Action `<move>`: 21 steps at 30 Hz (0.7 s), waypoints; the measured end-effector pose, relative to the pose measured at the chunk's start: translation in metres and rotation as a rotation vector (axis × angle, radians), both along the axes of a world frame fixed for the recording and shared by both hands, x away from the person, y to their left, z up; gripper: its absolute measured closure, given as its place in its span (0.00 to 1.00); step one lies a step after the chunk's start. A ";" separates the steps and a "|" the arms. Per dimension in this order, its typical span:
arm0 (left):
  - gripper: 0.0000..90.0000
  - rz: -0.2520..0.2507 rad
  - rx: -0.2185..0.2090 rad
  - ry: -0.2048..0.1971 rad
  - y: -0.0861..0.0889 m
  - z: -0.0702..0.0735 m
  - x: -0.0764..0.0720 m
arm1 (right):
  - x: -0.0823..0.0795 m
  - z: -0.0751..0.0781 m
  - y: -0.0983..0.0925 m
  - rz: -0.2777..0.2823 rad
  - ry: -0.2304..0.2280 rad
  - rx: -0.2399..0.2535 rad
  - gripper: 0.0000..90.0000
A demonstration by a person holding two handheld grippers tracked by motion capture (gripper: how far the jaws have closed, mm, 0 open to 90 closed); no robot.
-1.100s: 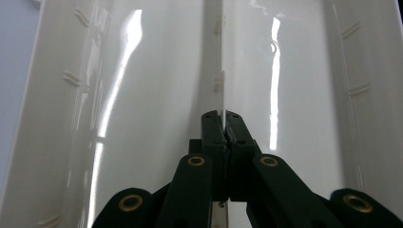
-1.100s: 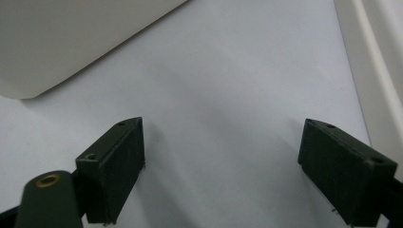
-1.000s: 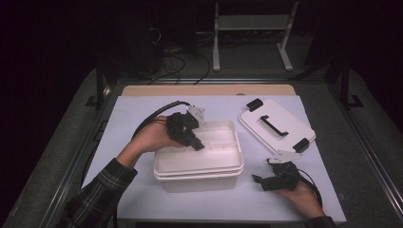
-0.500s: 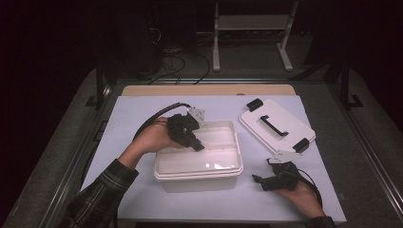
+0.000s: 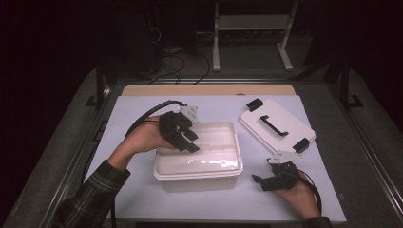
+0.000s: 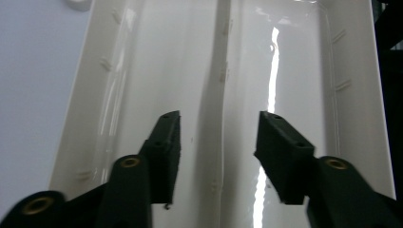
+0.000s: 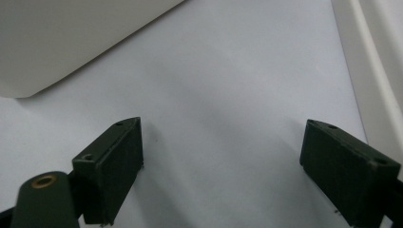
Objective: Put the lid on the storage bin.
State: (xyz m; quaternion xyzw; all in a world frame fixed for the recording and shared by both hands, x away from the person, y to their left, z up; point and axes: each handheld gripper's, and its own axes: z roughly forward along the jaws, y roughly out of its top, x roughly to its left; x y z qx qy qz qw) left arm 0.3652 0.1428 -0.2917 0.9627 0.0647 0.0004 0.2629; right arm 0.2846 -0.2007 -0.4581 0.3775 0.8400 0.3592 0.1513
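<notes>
A white plastic box point(image 5: 204, 183) stands open in the middle of the table. My left gripper point(image 5: 192, 141) hangs over the box's left rear part and points down into it. Its jaws have just been opening and now stand apart. In the left gripper view the left gripper point(image 6: 219, 118) has nothing between its pads, and below it lies the glossy box floor point(image 6: 142, 57) with a ridge down the middle. My right gripper point(image 5: 260, 183) rests open on the table, right of the box's front corner. In its own view the right gripper point(image 7: 223, 128) holds nothing.
The box's white lid point(image 5: 292, 124), with a black handle and two black clips, lies flat at the back right. A pale sheet point(image 5: 142, 109) covers the table. The box's corner point(image 7: 71, 38) and the lid's edge point(image 7: 380, 57) flank my right gripper.
The left gripper's jaws have parted over the box. Both hands stay about where they were.
</notes>
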 end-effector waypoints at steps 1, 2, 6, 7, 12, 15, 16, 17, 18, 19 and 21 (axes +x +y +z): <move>0.50 0.005 -0.002 -0.004 0.002 0.001 -0.001 | 0.000 0.000 0.000 0.000 0.000 0.000 0.15; 0.47 0.011 -0.002 -0.010 0.006 0.002 -0.002 | 0.000 0.000 0.000 -0.002 0.002 0.002 0.15; 0.36 0.048 -0.007 -0.017 0.024 0.005 -0.006 | 0.000 0.000 0.000 -0.004 0.006 0.003 0.15; 0.33 0.057 -0.008 -0.017 0.027 0.005 -0.007 | 0.000 0.000 0.000 -0.004 0.006 0.003 0.15; 0.24 0.123 -0.016 -0.037 0.054 0.008 -0.009 | 0.000 0.000 0.000 -0.003 0.004 0.002 0.15; 0.20 0.151 -0.024 -0.045 0.068 0.010 -0.012 | 0.000 0.000 0.000 -0.003 0.004 0.002 0.15; 0.19 0.159 -0.025 -0.049 0.072 0.010 -0.013 | 0.001 0.000 0.000 -0.004 0.004 0.004 0.15; 0.18 0.170 -0.025 -0.052 0.077 0.010 -0.015 | 0.001 0.000 0.000 -0.003 0.004 0.003 0.15; 0.18 0.178 -0.024 -0.056 0.081 0.011 -0.016 | 0.001 0.000 0.000 -0.002 0.004 0.003 0.15; 0.17 0.184 -0.021 -0.058 0.086 0.011 -0.017 | 0.001 0.000 0.000 -0.002 0.004 0.004 0.15; 0.13 0.203 -0.023 -0.065 0.095 0.010 -0.020 | 0.001 0.000 0.000 -0.001 0.005 0.005 0.15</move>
